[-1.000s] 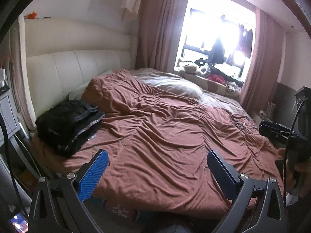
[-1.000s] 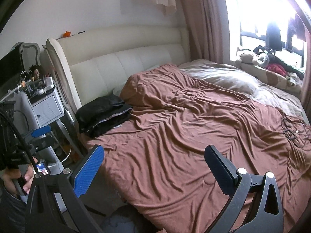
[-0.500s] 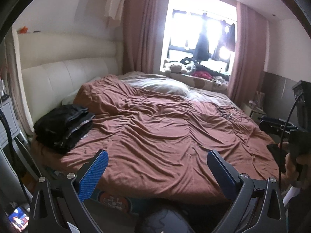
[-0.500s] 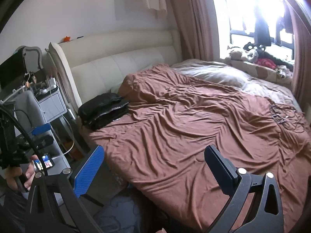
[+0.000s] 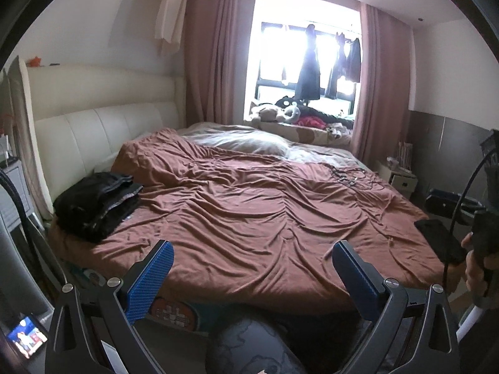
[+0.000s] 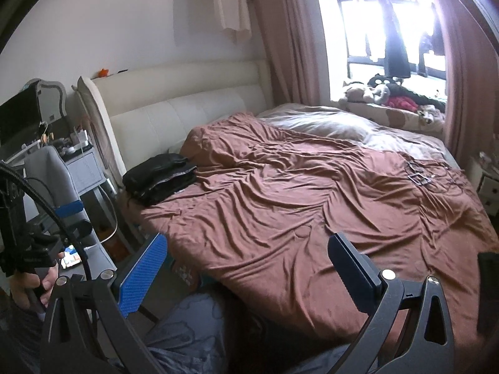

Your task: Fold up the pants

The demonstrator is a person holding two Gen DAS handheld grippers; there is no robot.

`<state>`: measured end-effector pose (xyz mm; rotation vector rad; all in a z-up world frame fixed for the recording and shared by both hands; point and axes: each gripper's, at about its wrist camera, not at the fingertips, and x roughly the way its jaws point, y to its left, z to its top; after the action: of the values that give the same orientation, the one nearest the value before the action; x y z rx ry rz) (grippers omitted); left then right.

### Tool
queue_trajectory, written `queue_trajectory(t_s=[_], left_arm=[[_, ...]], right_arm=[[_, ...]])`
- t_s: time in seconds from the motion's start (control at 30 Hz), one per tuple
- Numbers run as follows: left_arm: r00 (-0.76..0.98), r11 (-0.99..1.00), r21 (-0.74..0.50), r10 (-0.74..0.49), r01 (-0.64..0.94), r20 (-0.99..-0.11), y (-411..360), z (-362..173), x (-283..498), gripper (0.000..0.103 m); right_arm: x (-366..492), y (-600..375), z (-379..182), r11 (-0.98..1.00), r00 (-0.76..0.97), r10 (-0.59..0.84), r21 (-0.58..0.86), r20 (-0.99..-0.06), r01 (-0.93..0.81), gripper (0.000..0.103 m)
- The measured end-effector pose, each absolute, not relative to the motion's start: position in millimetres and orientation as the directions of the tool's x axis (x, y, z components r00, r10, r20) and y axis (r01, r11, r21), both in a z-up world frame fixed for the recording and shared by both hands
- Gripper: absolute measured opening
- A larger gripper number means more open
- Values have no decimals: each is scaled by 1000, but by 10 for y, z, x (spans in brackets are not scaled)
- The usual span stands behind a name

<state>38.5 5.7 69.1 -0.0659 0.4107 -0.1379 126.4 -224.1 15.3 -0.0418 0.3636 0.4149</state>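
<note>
L wrist: left gripper (image 5: 249, 275) gaped wide w/ nothing in it; folded black fabric pants stack (image 5: 96, 204) lay well ahead-left on rumpled brown duvet (image 5: 265, 218).

R wrist: right gripper (image 6: 246, 263) likewise spread, empty; stack (image 6: 160, 180) far ahead-left. Prob soft, light, floppy, so pinch the waistband edge.

Small screen (image 5: 27, 338) bottom left, too blurred.

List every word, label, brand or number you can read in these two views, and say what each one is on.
No text can be read in either view.
Small screen below the left gripper: a colourful picture, any writing too blurred.
Patterned item under the bed's edge: blocky marks, not legible.
Folded black clothes on the brown bedspread: no label visible.
</note>
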Motion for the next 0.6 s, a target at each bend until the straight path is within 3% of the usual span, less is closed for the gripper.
queue_trajectory(t_s=[0.6], left_arm=[[920,988,-125,-135,95,-367,1,458,144,102]], right_arm=[[1067,-2122,-321,942,867,324,39,-379,-335,103]])
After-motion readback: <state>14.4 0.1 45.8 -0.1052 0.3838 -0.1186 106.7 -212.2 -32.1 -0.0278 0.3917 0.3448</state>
